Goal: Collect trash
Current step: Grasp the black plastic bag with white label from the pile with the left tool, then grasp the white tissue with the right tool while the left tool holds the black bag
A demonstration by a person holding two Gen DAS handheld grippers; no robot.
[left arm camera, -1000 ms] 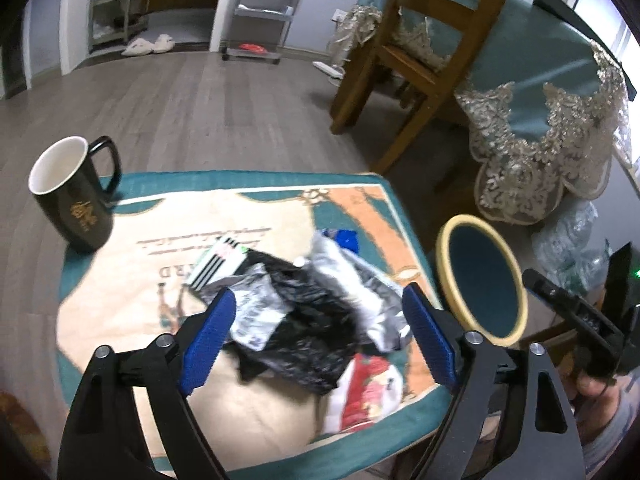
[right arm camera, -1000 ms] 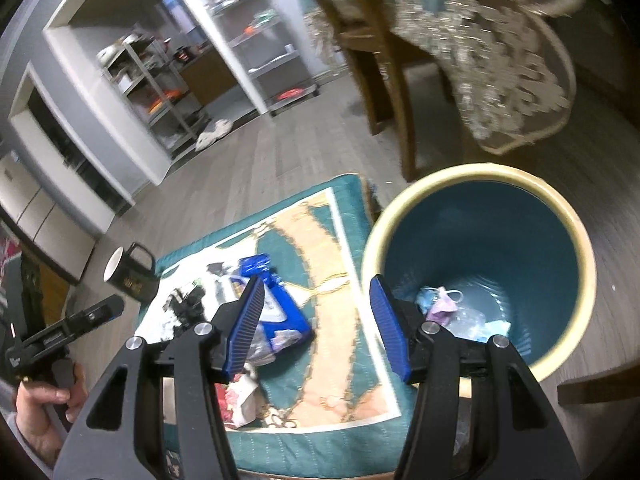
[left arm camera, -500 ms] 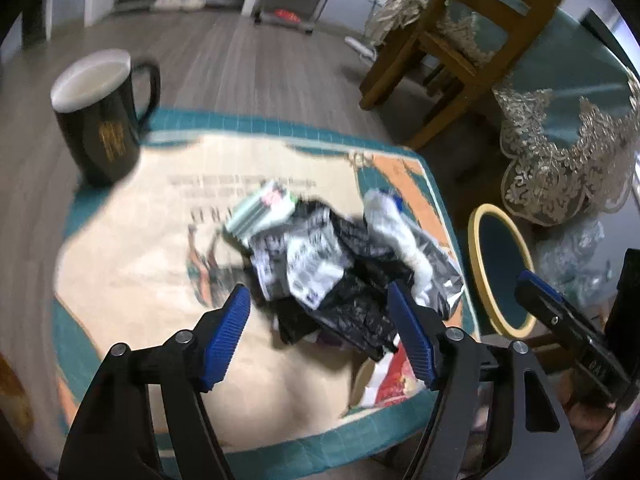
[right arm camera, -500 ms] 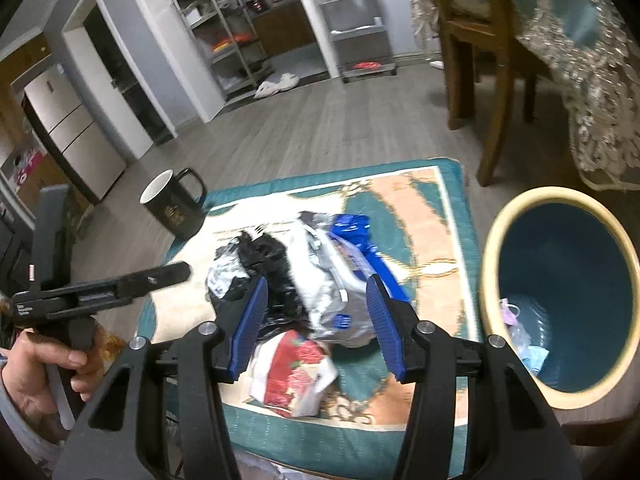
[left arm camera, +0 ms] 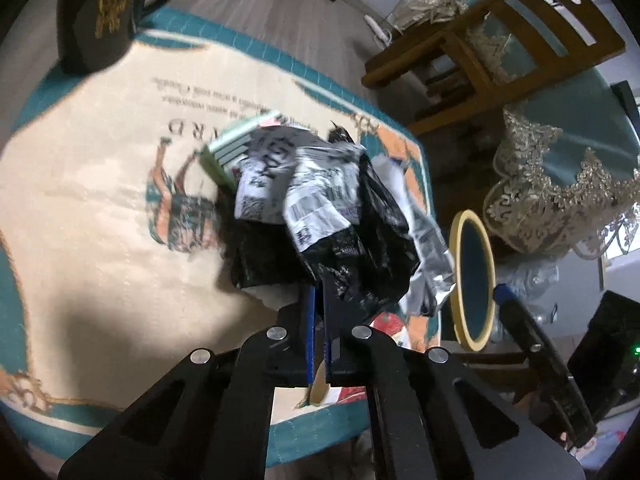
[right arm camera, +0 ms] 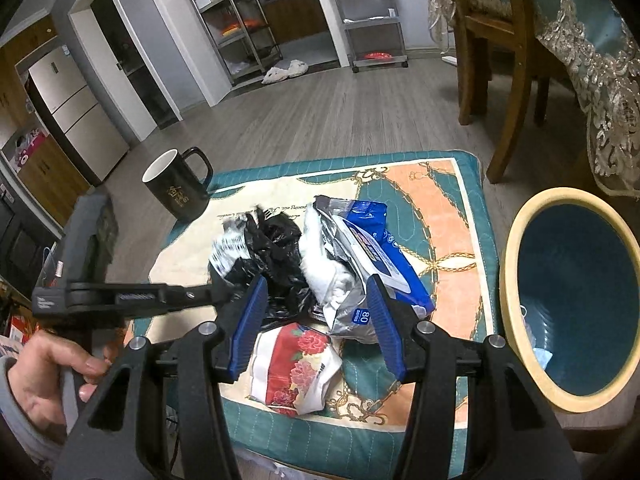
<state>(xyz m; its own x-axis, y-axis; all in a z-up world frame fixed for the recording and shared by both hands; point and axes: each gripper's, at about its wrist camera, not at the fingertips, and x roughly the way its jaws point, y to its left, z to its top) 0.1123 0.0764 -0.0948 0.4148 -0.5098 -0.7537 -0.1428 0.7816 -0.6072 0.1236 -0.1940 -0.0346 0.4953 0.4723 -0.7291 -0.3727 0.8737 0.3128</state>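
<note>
A heap of trash lies on a patterned cushion (right arm camera: pixel 440 200). My left gripper (left arm camera: pixel 319 300) is shut on a crumpled black plastic bag (left arm camera: pixel 360 248) with white printed labels; the bag also shows in the right wrist view (right arm camera: pixel 276 248). My right gripper (right arm camera: pixel 316 312) is open just above a silver and blue wet-wipe pack (right arm camera: pixel 372 252) and a red floral wrapper (right arm camera: pixel 296 368). A green striped packet (left arm camera: pixel 232 148) lies behind the bag. The teal bin with a cream rim (right arm camera: pixel 568 304) stands to the right of the cushion, with some trash at its bottom.
A black mug (right arm camera: pixel 178 186) stands at the cushion's far left corner. A wooden chair (right arm camera: pixel 500 40) and a table with a lace-edged teal cloth (right arm camera: pixel 600 52) stand behind the bin. Grey wood floor (right arm camera: pixel 320 112) lies beyond.
My left gripper has moved in low over the cushion and shut on the black bag. My right gripper has swung from above the bin to over the trash heap, still open.
</note>
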